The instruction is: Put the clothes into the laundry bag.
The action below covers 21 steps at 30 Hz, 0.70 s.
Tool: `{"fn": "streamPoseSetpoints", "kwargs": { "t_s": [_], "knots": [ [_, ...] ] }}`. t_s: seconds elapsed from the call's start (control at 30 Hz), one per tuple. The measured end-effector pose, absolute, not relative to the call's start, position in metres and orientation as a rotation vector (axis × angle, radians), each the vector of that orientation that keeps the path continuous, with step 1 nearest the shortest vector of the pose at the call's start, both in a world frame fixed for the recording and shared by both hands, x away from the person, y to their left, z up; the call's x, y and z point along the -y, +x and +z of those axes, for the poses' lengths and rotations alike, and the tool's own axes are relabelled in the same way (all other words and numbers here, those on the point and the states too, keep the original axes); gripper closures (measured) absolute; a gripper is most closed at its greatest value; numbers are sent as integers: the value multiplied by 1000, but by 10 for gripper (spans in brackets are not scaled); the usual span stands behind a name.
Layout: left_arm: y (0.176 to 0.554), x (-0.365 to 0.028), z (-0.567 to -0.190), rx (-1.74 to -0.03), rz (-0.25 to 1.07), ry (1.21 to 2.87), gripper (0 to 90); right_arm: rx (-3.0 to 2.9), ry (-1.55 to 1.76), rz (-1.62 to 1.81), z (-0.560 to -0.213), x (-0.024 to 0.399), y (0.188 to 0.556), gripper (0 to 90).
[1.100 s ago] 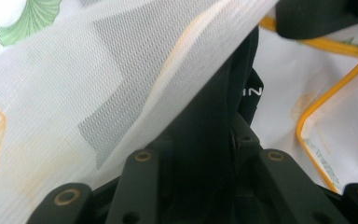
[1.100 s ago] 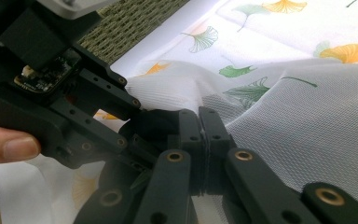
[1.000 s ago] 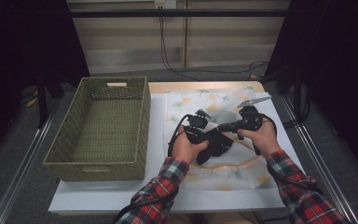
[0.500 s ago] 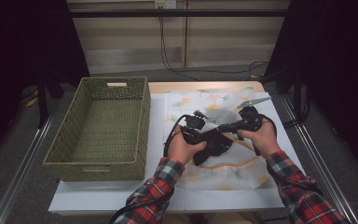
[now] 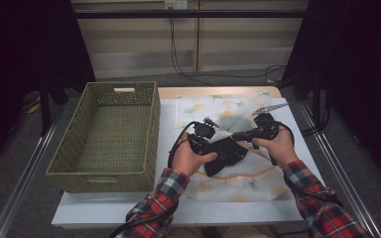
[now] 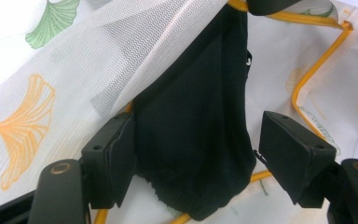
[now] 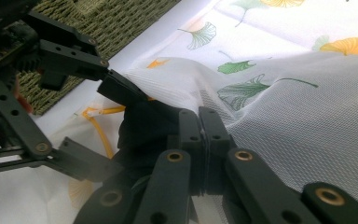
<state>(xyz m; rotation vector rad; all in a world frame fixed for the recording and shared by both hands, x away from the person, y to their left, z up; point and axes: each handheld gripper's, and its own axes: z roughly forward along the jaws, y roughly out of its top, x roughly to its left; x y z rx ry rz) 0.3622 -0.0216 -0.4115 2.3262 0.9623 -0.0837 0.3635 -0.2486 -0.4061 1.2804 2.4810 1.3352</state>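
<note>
The black fabric garment (image 6: 196, 140) hangs out of a white mesh laundry bag printed with ginkgo leaves and edged in orange piping (image 5: 238, 173), which lies on the right half of the tabletop (image 5: 104, 213), reaching toward its far right corner. In the left gripper view the cloth drapes between the two pads: it lies against one pad, while the other stands clear of it. The left tongs (image 5: 213, 148) have just been opening; a second ago they sat closer around the dark cloth. The left hand (image 5: 191, 158) has barely shifted since then. The right tongs (image 7: 200, 140) are pressed fully together, pinching the mesh edge with the black fabric bunched just behind, unchanged from before. A green woven rectangular basket (image 5: 109, 134) stands along the left edge.
</note>
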Motion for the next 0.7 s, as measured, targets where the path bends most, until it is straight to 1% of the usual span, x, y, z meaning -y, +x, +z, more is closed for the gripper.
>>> {"fn": "streamPoseSetpoints", "kwargs": {
  "t_s": [0.2, 0.33, 0.4, 0.43, 0.47, 0.5, 0.53, 0.57, 0.6, 0.67, 0.7],
  "knots": [
    [359, 18, -408, -954, -88, 2342, 299, -2482, 1276, 1337, -405, 248, 364, 900],
    [359, 15, -407, -963, -97, 2341, 348, -2484, 1276, 1331, -405, 249, 365, 900],
    [360, 13, -406, -959, -104, 2340, 381, -2484, 1277, 1332, -405, 248, 365, 900],
    [359, 13, -406, -971, -104, 2341, 413, -2481, 1280, 1329, -406, 248, 365, 900],
    [359, 12, -406, -974, -107, 2332, 413, -2481, 1280, 1329, -406, 248, 365, 900],
    [359, 11, -405, -975, -110, 2330, 479, -2485, 1276, 1327, -406, 248, 365, 900],
    [359, 10, -405, -975, -108, 2335, 479, -2485, 1276, 1327, -406, 248, 365, 900],
    [358, 9, -405, -990, -115, 2340, 556, -2485, 1276, 1328, -406, 248, 365, 900],
    [358, 9, -406, -1001, -104, 2343, 564, -2486, 1275, 1327, -406, 248, 365, 900],
    [358, 9, -406, -1002, -113, 2356, 638, -2486, 1277, 1327, -406, 248, 365, 900],
    [358, 9, -407, -1002, -116, 2349, 658, -2487, 1275, 1330, -405, 248, 365, 900]
  ]
}}
